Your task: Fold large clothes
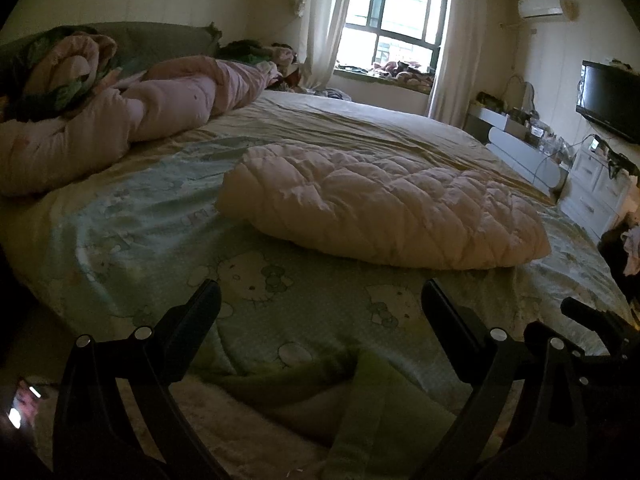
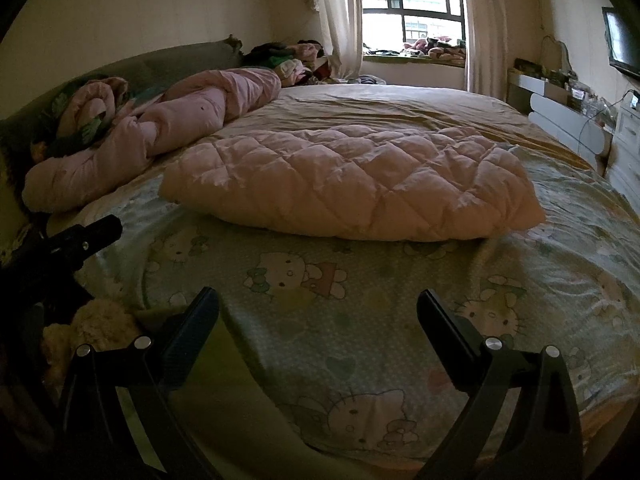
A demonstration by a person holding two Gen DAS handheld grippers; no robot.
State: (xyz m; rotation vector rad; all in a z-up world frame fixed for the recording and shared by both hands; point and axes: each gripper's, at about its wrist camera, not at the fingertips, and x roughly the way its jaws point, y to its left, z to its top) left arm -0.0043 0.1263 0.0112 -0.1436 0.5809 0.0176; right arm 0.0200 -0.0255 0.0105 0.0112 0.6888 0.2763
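Quilted pink garment (image 2: 352, 184) lies folded into thick pad at frame centre on bed (image 2: 360, 320), near edge facing both grippers. Bunched pink quilt (image 2: 168, 124) upper left, apart from it. Left gripper (image 1: 320, 304) low in frame, jaws wide apart, holding nothing. Right gripper (image 2: 318, 308) same: spread wide, empty, short of garment. Judgement: for further fold, take near corners with both grippers together, pinch all layers, lift evenly so padding doesn't slump.
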